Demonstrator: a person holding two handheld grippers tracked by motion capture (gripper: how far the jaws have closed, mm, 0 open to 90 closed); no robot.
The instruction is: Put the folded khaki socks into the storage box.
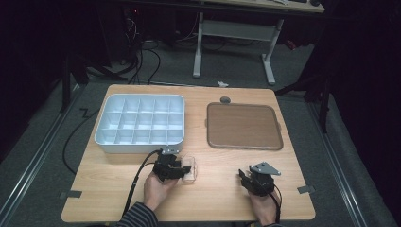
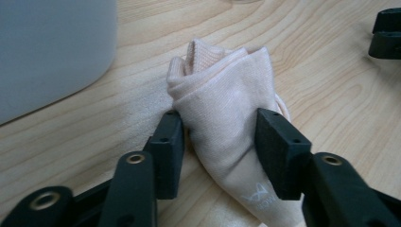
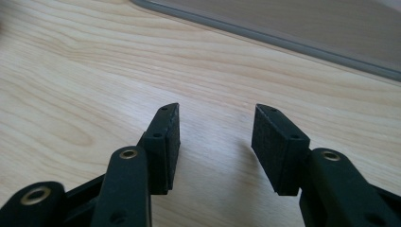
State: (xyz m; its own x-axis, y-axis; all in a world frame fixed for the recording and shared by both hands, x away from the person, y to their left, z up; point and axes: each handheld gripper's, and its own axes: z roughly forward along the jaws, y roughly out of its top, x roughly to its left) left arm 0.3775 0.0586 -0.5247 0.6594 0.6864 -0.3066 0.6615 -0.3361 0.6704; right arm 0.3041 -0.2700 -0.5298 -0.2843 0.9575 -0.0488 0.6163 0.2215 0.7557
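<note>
A folded pale pink sock (image 2: 222, 104) lies on the wooden table, just in front of the white box; in the high view the sock (image 1: 190, 169) is a pale bundle. My left gripper (image 2: 220, 125) has one black pad against each side of it and pinches the fabric. In the high view the left gripper (image 1: 184, 168) points right, with a hand in a striped sleeve behind it. My right gripper (image 3: 217, 123) stands open over bare wood with nothing between its pads. From above, the right gripper (image 1: 246, 177) sits at the front right, below the brown tray.
A white box with several compartments (image 1: 106, 142) stands at the back left; its wall (image 2: 47, 47) is close beside the sock. A brown tray (image 1: 243, 125) lies at the back right, its edge (image 3: 283, 38) ahead of my right gripper. A small grey disc (image 1: 225, 100) rests behind the tray.
</note>
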